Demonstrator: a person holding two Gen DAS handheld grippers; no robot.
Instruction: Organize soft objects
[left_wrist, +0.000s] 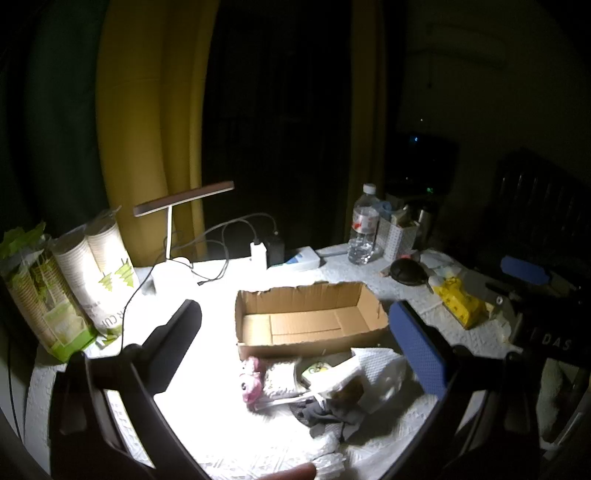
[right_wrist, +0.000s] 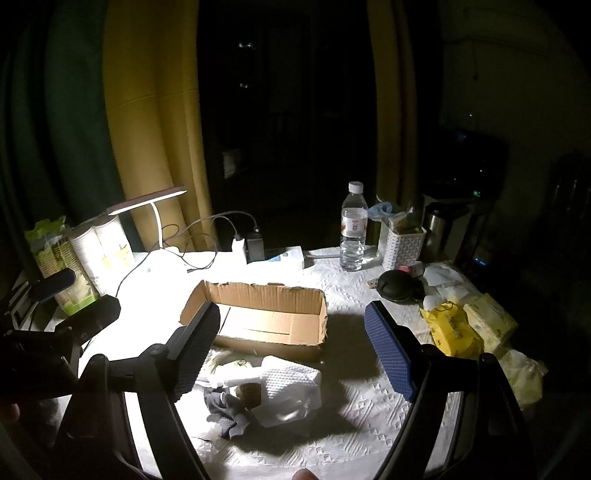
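On the white table covering (right_wrist: 354, 398), near side of the open cardboard box (right_wrist: 258, 317), lies a heap of soft things: pink plush toy (left_wrist: 251, 384), grey cloth (right_wrist: 225, 406), white towel (right_wrist: 288, 384). Left gripper (left_wrist: 295, 354) and right gripper (right_wrist: 291, 350) hover above the heap, both spread wide, holding nothing. Far left, a desk lamp (left_wrist: 181, 199) shines.

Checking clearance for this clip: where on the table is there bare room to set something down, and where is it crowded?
The cardboard box is empty inside. Bare tablecloth lies right of it, before the black round object and yellow pack, and left of it toward the lamp base. Crowded: the soft pile in front of the box, and the back right corner around the bottle.
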